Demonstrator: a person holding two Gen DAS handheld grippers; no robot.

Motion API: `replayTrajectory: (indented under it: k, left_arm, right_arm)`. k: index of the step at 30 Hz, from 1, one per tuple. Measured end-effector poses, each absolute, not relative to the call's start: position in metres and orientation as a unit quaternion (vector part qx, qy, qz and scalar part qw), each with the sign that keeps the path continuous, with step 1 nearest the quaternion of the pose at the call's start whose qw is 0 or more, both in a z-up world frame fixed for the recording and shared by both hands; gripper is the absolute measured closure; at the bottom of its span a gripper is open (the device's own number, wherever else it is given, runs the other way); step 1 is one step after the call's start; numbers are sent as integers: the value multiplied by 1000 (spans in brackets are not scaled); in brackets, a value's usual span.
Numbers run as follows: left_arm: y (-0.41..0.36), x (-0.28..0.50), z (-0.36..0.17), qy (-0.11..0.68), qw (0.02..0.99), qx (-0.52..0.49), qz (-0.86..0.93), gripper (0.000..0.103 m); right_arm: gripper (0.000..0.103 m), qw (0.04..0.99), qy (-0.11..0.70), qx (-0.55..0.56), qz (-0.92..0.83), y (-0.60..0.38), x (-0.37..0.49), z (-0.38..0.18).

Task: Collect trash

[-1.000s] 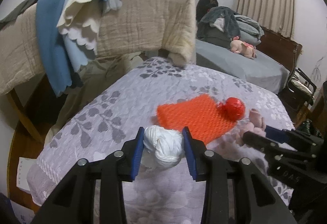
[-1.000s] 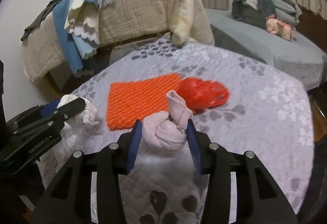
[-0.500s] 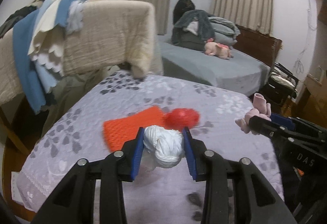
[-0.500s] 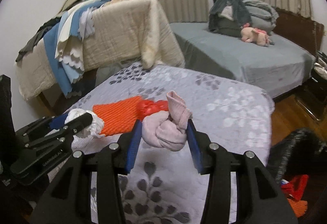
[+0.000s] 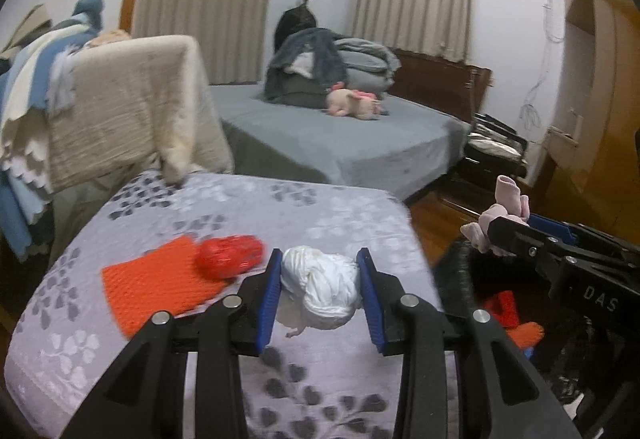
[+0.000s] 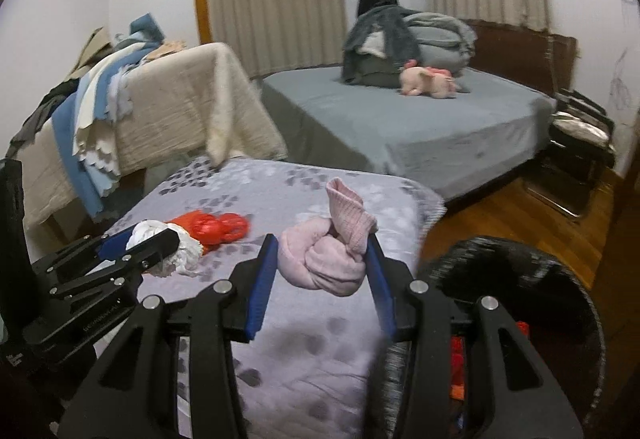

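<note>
My left gripper (image 5: 319, 293) is shut on a knotted white cloth wad (image 5: 325, 293) and holds it above the right part of the grey floral bedspread (image 5: 248, 207). My right gripper (image 6: 323, 273) is shut on a knotted pink cloth wad (image 6: 326, 257), held near the bed's right edge. A dark round bin (image 6: 516, 279) with orange and red scraps inside stands on the floor just right of the bed. An orange mesh sheet (image 5: 156, 285) and a red mesh ball (image 5: 228, 255) lie on the bedspread. The right gripper also shows in the left wrist view (image 5: 512, 229), over the bin.
A beige blanket over a rack (image 5: 128, 107) with blue and cream cloths stands left. A grey bed (image 5: 340, 147) with a pink plush toy (image 5: 352, 105) and piled bedding lies behind. Wooden floor (image 6: 520, 215) and a metal rack (image 6: 580, 143) lie to the right.
Both grippers have swung right with their wads, away from the orange sheet and toward the bed's right edge. The dark bin has come into view on the right.
</note>
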State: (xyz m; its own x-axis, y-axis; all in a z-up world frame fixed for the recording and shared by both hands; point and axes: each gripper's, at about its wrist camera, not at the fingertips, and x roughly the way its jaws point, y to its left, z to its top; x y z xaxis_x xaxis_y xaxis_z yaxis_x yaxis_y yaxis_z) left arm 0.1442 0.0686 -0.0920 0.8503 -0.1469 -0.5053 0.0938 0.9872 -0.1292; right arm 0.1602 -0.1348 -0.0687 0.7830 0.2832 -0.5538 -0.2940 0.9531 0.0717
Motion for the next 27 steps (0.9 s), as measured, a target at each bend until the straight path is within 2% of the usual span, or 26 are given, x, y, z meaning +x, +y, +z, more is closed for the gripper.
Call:
replayTrajectory:
  k: [27]
  left_arm:
    - [-103, 148, -85, 262, 938, -4, -225, 66]
  right_arm:
    - [60, 958, 285, 21, -6, -297, 109, -74]
